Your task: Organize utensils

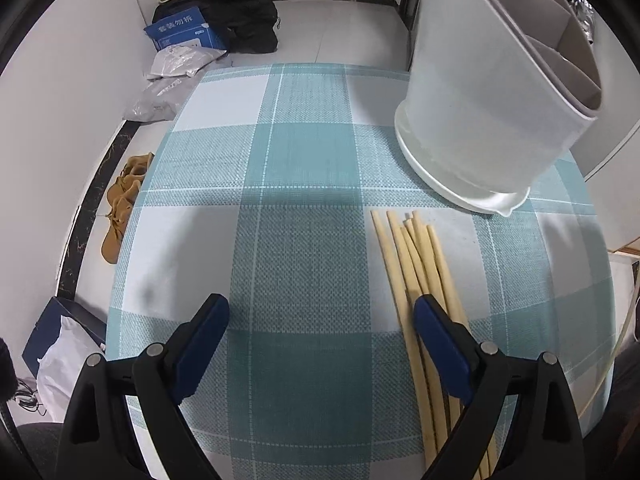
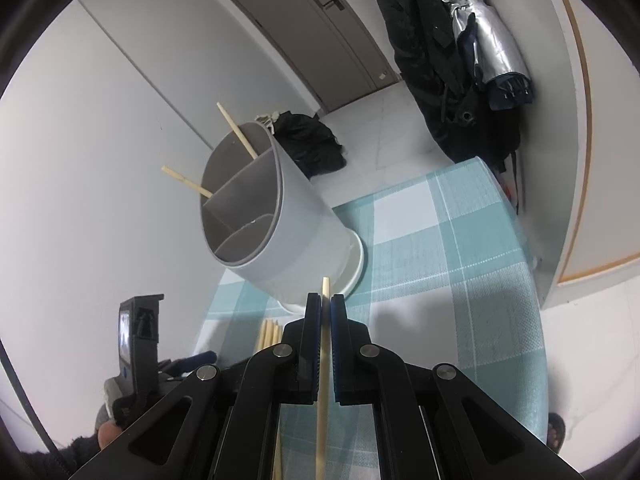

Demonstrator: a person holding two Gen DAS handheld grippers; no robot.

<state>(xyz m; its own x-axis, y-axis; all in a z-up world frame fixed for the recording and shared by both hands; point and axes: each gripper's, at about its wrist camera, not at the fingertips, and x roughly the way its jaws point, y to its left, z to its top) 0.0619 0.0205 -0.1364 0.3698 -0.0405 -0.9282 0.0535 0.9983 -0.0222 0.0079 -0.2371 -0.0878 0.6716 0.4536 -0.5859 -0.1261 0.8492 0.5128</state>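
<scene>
Between the right claw's (image 2: 325, 300) pads sat one chopstick (image 2: 323, 380), clamped, holder (image 2: 280, 220) just ahead. Left claw (image 1: 320, 312) hung spread wide over counter (image 1: 304, 184), loose chopsticks (image 1: 416, 256) under its right finger.

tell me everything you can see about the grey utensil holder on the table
The utensil holder is a tall, rounded tub with pale grey, matte, plastic-looking outer walls and a darker grey insert whose partitions split it into three compartments. It stands in a white drip tray with a small spout, on the teal checked tablecloth. Two chopsticks lean out of its far compartment; the two nearer ones look empty. Loose chopsticks lie just in front of it. Neither claw touches it.
</scene>
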